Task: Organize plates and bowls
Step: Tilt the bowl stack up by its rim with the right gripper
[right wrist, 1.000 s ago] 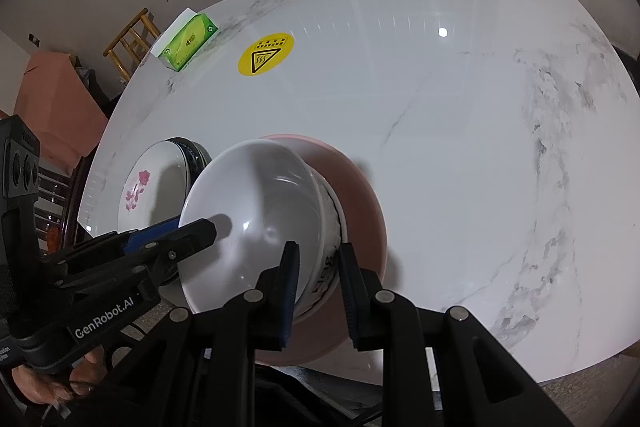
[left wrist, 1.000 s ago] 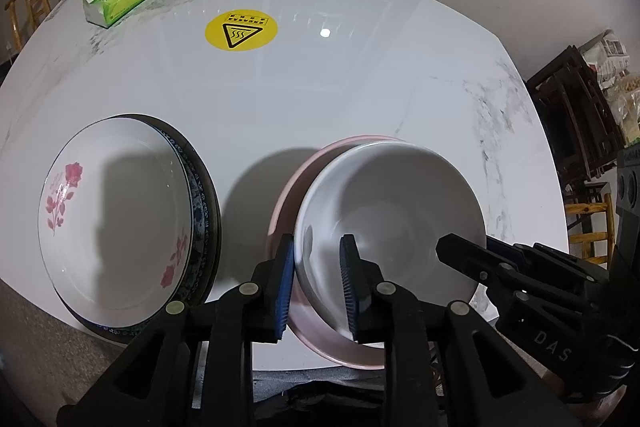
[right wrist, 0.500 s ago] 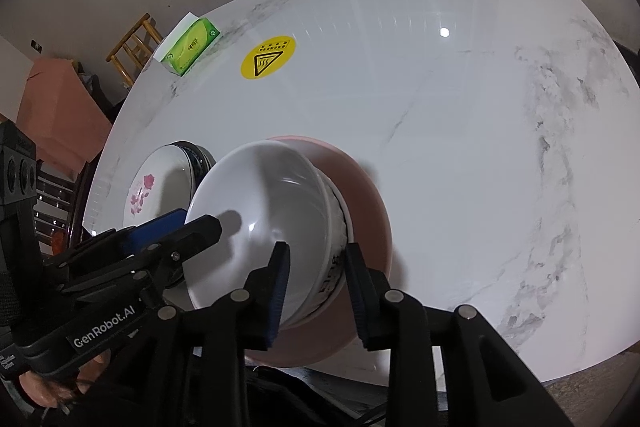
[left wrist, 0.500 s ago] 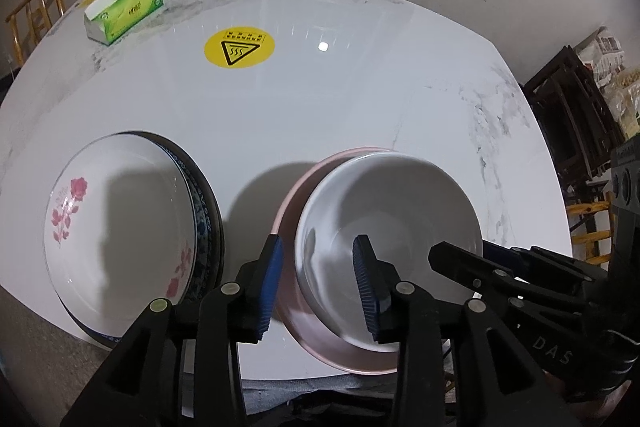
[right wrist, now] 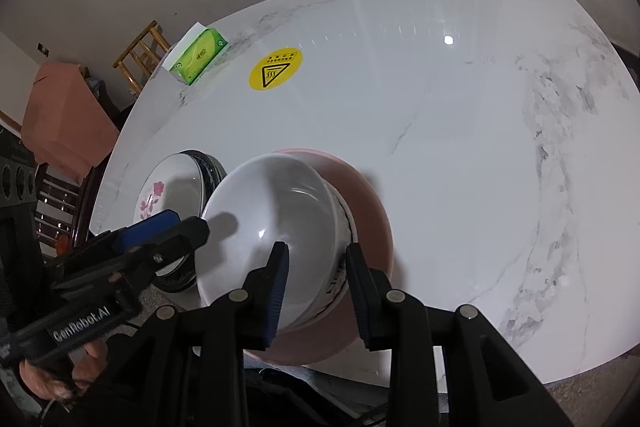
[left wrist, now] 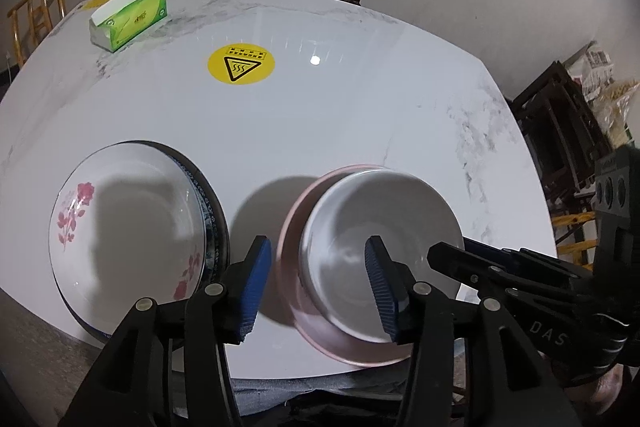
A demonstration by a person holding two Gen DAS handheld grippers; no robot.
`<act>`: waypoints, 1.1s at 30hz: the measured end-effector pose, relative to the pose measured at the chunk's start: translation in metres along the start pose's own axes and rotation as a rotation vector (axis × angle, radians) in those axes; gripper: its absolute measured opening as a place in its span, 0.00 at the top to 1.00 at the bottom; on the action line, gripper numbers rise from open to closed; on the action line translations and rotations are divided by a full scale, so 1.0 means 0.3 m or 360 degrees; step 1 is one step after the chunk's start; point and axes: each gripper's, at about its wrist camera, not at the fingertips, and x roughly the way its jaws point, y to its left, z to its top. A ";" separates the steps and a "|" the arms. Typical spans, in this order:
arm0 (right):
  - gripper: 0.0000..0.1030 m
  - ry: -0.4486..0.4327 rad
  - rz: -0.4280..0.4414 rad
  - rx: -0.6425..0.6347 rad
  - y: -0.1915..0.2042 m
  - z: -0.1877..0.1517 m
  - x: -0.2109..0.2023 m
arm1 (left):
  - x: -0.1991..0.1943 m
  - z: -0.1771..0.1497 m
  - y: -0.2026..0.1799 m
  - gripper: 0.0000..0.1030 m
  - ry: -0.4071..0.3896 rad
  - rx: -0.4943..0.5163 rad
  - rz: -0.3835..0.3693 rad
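White bowl (left wrist: 380, 227) sits in the pink bowl (right wrist: 372, 211) near the table's (left wrist: 360, 99) near edge; our left gripper (left wrist: 318, 281) and right gripper (right wrist: 316, 283) gape open astride its rim, hiding its near side

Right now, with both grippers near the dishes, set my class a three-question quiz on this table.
1. True or false: the white bowl sits inside the pink bowl.
2. What lies to the left of the two bowls? A) a flowered plate B) a kettle C) a fork
3. Fill in: the left gripper and right gripper both have their jaws ____.

Key: 1 true; 2 A; 3 open, each straddling the white bowl's rim without gripping it.
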 end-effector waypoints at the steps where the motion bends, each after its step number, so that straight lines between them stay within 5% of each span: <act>1: 0.71 -0.0007 -0.0007 -0.0001 -0.001 -0.001 -0.008 | -0.005 0.000 0.011 0.56 -0.0001 -0.0021 -0.0015; 20: 0.71 -0.0035 -0.0072 0.0139 -0.090 -0.021 -0.063 | -0.034 -0.034 0.163 0.55 0.0056 -0.0309 -0.0087; 33: 0.71 0.0002 -0.0090 0.0203 -0.137 -0.050 -0.045 | 0.010 -0.057 0.167 0.55 0.0137 -0.0351 -0.0073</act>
